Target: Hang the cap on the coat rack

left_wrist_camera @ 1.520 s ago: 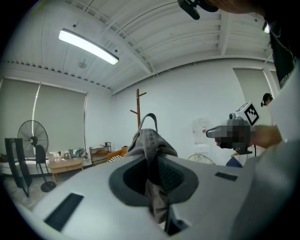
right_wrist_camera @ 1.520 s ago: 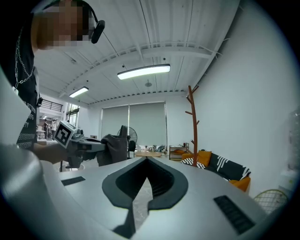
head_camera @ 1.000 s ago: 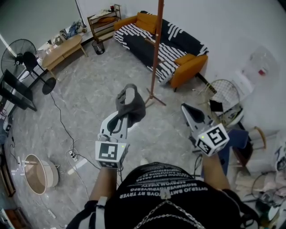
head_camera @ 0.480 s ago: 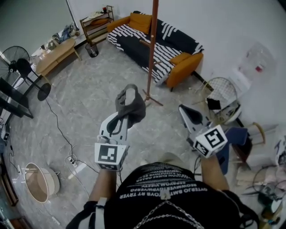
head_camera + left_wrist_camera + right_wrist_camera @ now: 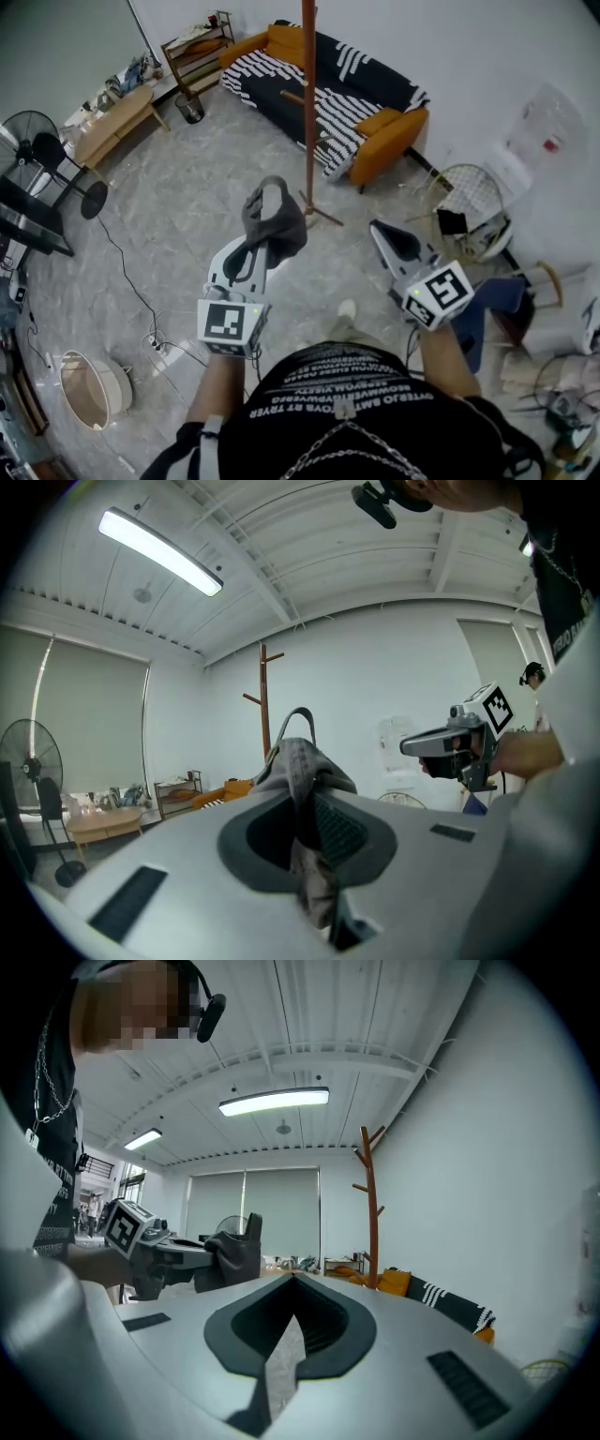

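Observation:
A grey cap (image 5: 273, 219) hangs bunched from the tips of my left gripper (image 5: 261, 246), which is shut on it at chest height. In the left gripper view the cap (image 5: 302, 761) fills the jaw gap, its strap loop standing up. The brown wooden coat rack (image 5: 308, 112) stands on the floor ahead, in front of the sofa, and rises beyond the cap (image 5: 265, 705). My right gripper (image 5: 376, 227) is held level to the right, jaws closed to a point with nothing between them. The right gripper view shows the rack (image 5: 372, 1206) ahead and the cap (image 5: 234, 1252) to the left.
An orange sofa with a black-and-white striped cover (image 5: 330, 90) lines the far wall behind the rack. A standing fan (image 5: 42, 141), low wooden table (image 5: 117, 108) and shelf (image 5: 192, 47) are at the left. A cable and power strip (image 5: 159, 352), a round tub (image 5: 89, 389) and a wire chair (image 5: 469, 202) lie nearby.
The person has walked forward, so the coat rack and sofa stand closer. Both grippers moved with them. The cap stays in the left gripper.

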`<state>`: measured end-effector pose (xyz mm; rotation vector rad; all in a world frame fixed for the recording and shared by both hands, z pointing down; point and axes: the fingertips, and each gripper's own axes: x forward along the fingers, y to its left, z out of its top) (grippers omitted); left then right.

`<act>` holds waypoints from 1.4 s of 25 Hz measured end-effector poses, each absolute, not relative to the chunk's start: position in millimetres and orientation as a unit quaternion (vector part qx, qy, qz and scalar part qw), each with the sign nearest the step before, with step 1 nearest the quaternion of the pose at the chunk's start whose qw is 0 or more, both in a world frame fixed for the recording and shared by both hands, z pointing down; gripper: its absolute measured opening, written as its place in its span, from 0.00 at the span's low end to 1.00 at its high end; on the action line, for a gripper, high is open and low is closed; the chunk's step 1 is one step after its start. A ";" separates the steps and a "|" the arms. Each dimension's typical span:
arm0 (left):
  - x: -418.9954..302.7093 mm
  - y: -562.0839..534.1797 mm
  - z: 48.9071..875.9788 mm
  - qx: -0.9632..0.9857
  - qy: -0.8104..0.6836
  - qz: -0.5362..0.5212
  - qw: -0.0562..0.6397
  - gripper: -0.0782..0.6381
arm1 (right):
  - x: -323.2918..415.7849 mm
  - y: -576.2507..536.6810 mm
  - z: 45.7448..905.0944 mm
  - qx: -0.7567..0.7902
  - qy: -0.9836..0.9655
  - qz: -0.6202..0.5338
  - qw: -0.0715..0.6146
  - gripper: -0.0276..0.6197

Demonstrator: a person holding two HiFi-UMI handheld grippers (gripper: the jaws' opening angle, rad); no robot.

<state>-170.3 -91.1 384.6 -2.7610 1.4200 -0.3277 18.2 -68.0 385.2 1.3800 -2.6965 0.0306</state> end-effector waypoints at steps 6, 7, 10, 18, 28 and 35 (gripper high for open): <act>-156.5 -127.1 378.8 -0.879 0.469 -0.087 0.005 0.15 | 37.1 -105.6 370.7 0.448 -0.894 -0.008 0.033 0.05; -154.5 -133.4 379.8 -0.879 0.469 -0.087 0.004 0.15 | 37.1 -111.1 371.7 0.444 -0.895 -0.009 0.037 0.05; -146.2 -153.7 380.8 -0.877 0.472 -0.085 -0.001 0.15 | 40.1 -130.3 377.4 0.436 -0.899 -0.008 0.049 0.05; -132.9 -181.7 370.8 -0.874 0.478 -0.086 0.003 0.15 | 47.4 -164.6 372.7 0.420 -0.906 -0.003 0.049 0.05; -96.0 -214.6 364.0 -0.866 0.490 -0.099 0.018 0.15 | 88.9 -200.1 362.0 0.410 -0.911 -0.012 0.043 0.05; -66.8 -228.0 352.0 -0.855 0.511 -0.083 0.017 0.15 | 124.9 -221.2 352.5 0.402 -0.915 -0.022 0.039 0.05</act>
